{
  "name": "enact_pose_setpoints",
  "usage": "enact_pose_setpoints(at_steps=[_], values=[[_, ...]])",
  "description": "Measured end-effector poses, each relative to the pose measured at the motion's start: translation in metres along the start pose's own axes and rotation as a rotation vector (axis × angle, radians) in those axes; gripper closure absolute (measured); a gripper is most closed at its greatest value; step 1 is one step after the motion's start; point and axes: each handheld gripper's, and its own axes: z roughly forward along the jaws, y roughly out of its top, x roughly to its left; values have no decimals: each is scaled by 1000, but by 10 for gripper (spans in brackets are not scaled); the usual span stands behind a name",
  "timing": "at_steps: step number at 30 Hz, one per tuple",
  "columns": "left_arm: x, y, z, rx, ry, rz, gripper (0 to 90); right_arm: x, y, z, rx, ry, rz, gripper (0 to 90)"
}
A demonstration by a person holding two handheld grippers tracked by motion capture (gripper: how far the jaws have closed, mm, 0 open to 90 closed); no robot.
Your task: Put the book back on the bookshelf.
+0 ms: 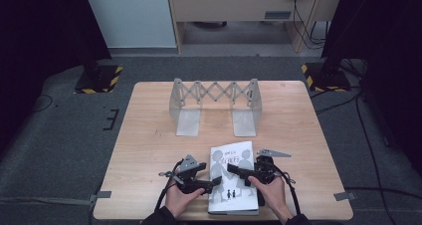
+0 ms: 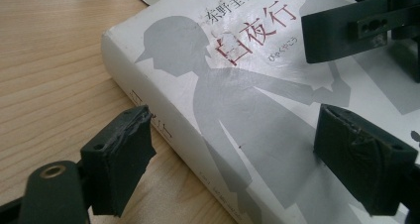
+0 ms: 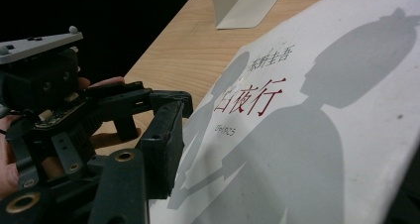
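Lying flat at the near edge of the desk [image 1: 149, 135], a white book [image 1: 233, 177] sits between two hand-held tongs. The left tongs [image 1: 213, 184] stand apart, one jaw low by the spine on the desk side, the other over the cover, as the left gripper view shows [image 2: 233, 149]. The right tongs [image 1: 234, 169] reach across the cover from the right; whether they are apart or together cannot be told. A folding metal rack [image 1: 215, 105] stands well apart at the far side, its two plates facing the book.

The step in hand looks like gripping the book to lift it toward the rack. To do it well, the left tongs should probably slide the lower jaw fully under the spine edge before closing, so the grip takes the whole thickness and not just the cover. The right tongs could steady the far edge and keep the book from skidding.
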Motion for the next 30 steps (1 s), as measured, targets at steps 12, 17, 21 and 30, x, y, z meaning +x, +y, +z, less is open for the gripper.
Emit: enact_pose_setpoints(at_steps=[12,17,21,30], values=[[9,2,-13,-49,14,-37,206,0,2,-3,-3,8,65,623],[11,2,-16,-57,6,-49,207,2,4,-3,0,-2,63,647],[11,2,-17,-61,-3,-57,205,3,5,-4,3,-10,67,664],[11,1,-14,-61,-29,-70,199,7,11,-6,-14,-6,83,748]])
